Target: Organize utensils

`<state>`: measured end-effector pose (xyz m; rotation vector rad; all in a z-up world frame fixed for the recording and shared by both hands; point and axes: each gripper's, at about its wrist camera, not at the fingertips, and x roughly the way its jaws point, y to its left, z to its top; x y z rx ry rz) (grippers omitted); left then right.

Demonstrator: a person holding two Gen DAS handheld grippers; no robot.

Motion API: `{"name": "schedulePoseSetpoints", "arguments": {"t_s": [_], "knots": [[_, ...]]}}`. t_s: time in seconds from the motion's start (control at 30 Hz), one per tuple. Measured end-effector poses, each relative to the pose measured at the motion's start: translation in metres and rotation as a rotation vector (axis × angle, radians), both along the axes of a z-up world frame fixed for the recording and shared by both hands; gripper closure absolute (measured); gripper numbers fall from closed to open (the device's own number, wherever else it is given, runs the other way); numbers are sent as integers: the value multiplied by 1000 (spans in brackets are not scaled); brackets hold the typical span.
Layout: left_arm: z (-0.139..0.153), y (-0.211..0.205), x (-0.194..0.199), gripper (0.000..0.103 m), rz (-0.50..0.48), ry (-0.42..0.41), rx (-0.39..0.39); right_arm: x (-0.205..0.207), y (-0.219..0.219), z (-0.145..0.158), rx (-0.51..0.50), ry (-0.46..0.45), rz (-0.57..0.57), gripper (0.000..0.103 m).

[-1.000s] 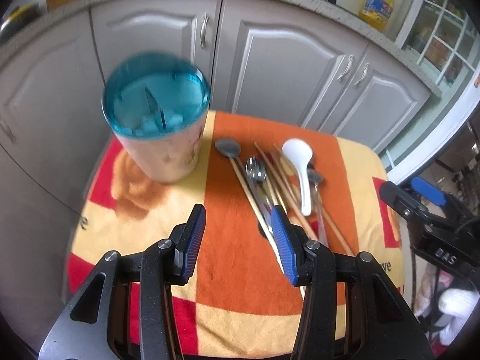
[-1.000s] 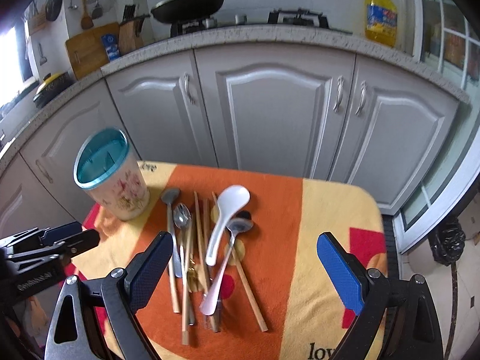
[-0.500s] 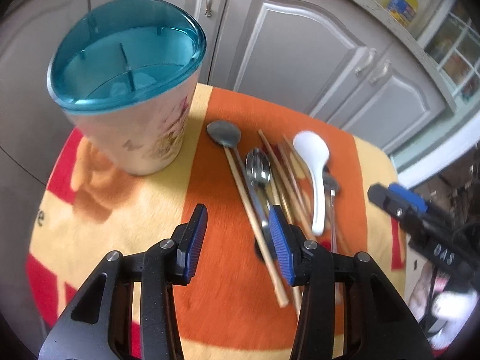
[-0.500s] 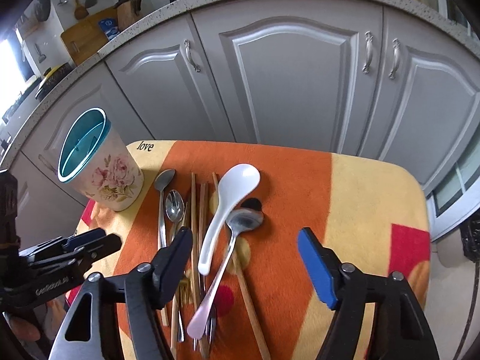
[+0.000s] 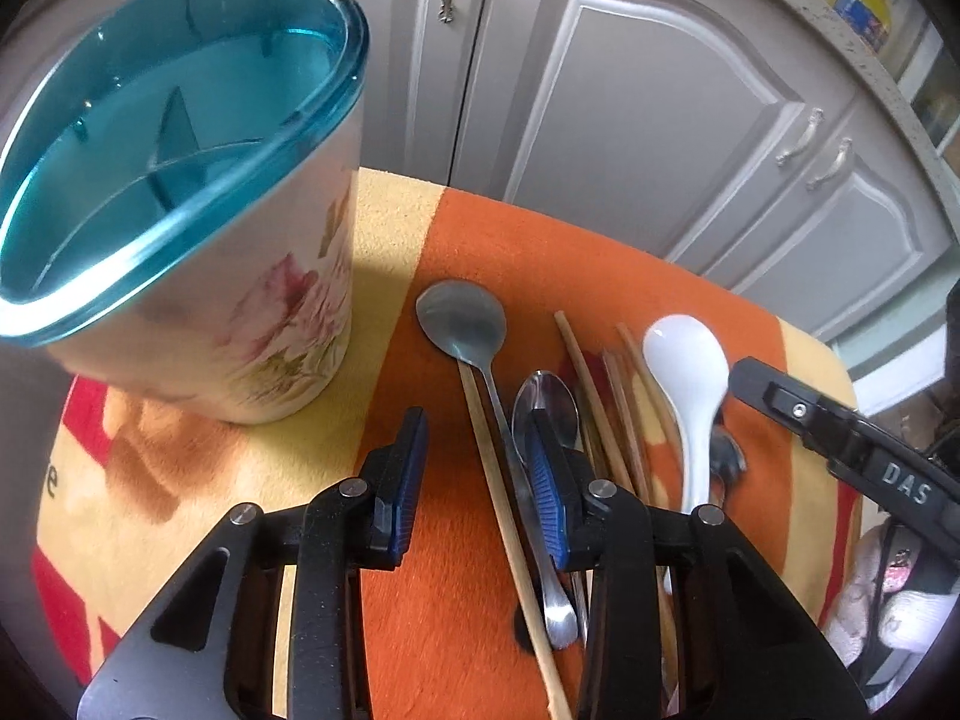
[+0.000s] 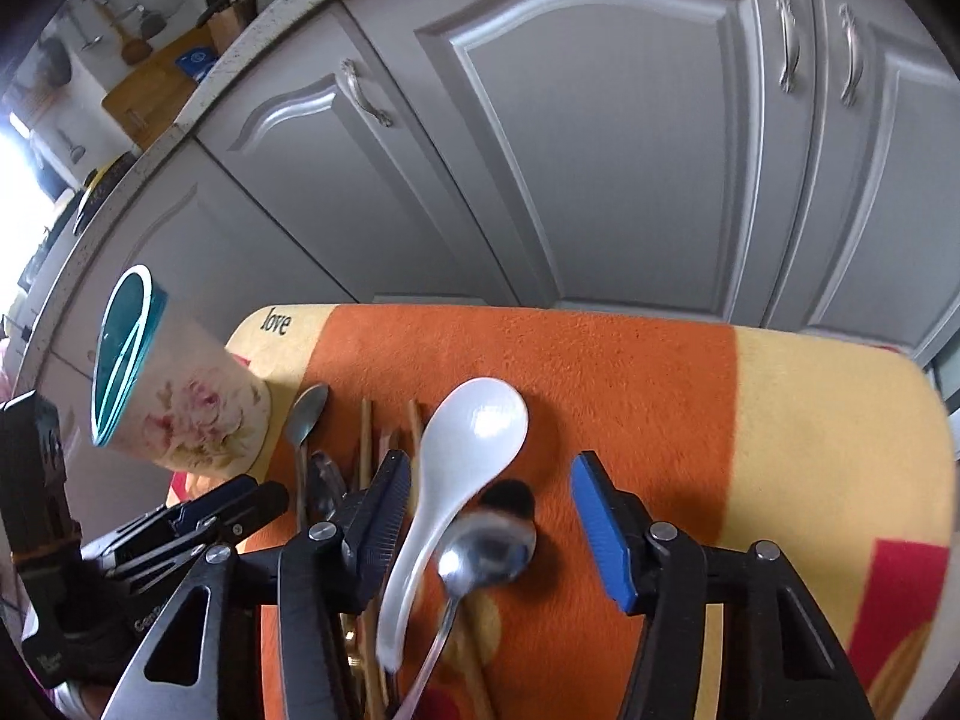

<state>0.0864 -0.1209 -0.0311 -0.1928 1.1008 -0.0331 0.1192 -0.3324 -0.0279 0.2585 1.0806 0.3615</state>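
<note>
On the orange towel (image 6: 630, 372), both grippers gape over glossy white spoon (image 6: 462, 450).

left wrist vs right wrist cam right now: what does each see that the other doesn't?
Only the left wrist view looks down into the holder's divided teal interior and catches the yellow oil bottle.

Only the right wrist view shows the cutting board on the counter and the towel's "love" print.

Both show the floral utensil holder, white spoon, metal spoons, chopsticks, orange towel, grey cabinets, and both open grippers.

Left gripper (image 5: 477, 468) parted – right gripper (image 6: 489, 522) wider, both low.
</note>
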Motion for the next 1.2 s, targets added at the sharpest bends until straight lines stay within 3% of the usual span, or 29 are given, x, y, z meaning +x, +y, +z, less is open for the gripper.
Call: {"name": "schedulePoseSetpoints", "arguments": {"t_s": [0.2,0.27,0.37,0.6,0.77,1.03,1.2], "knots": [[-9,-7,11,71,16,14,24,25,-3,-18,91,52,11,67],[-14,-10,15,72,11,27,18,29,0,-24,99,66,25,81],[-12,-14,13,94,-29,10,12,27,2,-26,98,51,42,96],[-13,-11,4,98,-90,35,-41,5,-1,-13,120,14,77,99],[-9,7,-24,99,-145,79,-53,-25,-8,3,164,-4,87,100],[-7,22,-66,101,-201,114,-40,-61,1,10,242,16,123,100],[-9,37,-80,101,-193,121,-44,-73,16,0,222,57,151,100]]}}
